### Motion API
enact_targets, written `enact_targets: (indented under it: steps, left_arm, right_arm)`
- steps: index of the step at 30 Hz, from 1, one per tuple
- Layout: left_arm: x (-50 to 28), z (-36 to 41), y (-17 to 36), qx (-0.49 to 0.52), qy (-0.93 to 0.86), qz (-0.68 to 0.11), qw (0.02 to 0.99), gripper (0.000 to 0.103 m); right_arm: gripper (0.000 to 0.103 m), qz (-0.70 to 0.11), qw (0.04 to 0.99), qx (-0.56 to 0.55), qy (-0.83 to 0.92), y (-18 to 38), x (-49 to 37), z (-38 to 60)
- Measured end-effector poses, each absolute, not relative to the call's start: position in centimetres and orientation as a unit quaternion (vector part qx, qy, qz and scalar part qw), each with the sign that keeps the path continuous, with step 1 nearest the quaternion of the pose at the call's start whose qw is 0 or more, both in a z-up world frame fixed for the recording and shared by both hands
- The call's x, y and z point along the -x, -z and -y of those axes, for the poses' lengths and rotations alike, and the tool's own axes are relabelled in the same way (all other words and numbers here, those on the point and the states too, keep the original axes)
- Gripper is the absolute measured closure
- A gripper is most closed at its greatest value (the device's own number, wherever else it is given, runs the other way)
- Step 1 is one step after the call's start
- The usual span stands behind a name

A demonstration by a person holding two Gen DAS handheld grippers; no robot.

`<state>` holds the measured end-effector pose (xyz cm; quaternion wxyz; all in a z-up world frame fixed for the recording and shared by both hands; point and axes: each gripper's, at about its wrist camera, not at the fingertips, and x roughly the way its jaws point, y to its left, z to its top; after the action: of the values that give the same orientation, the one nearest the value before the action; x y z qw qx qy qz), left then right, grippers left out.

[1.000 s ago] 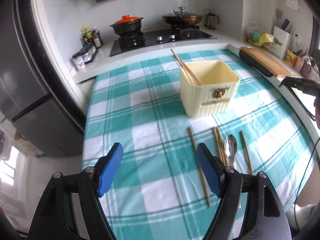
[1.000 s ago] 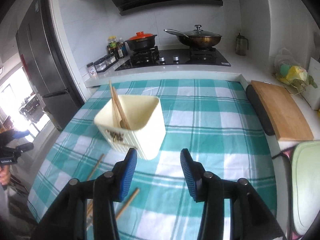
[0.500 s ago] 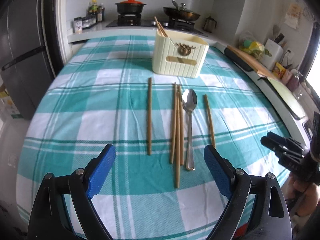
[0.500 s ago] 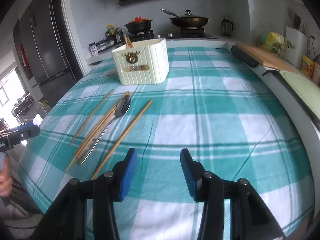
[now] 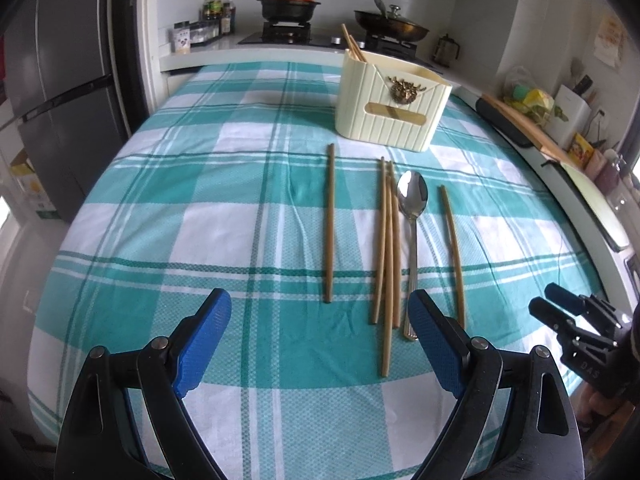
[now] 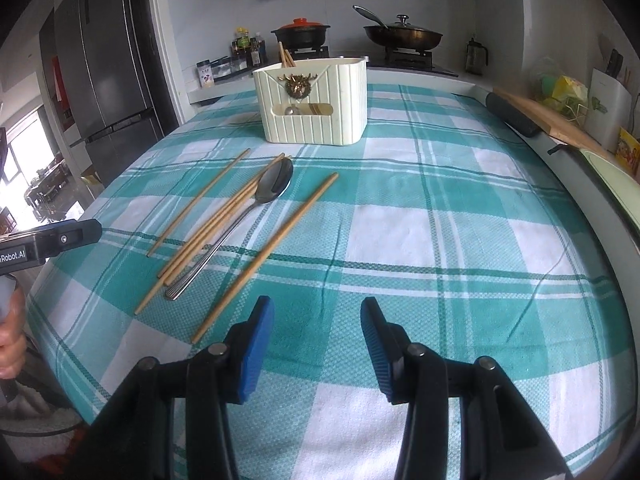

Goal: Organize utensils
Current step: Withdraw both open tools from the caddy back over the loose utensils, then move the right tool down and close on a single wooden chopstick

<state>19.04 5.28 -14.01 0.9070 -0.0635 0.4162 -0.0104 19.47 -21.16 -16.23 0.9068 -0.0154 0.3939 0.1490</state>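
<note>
text: "Robot.AI", cut off at frame edge | on: left tool [image 6: 48, 240] body || text: "DAS" | on: right tool [image 5: 560, 312] body

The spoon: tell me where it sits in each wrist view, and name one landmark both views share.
Left wrist: spoon right of centre, handle toward the camera, chopsticks on either side.
Right wrist: spoon left of centre, lying diagonally among the chopsticks.
Shared landmark: the cream utensil holder beyond the spoon's bowl.

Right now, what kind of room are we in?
A home kitchen, most likely: a stove with a pot and pan at the back, a fridge at left, and a table laid with chopsticks and a spoon.
</note>
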Motion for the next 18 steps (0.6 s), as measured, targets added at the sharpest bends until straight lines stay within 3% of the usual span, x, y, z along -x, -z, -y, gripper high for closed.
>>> enact_targets:
  steps: [18]
  left_arm:
    - [-19.0,-6.3,15.1,0.048,-0.019,-0.417,0.908,0.012]
  right_arm:
    - [0.057,-0.410,0.900,0.026,-0.148,17.0,-19.9,20.1]
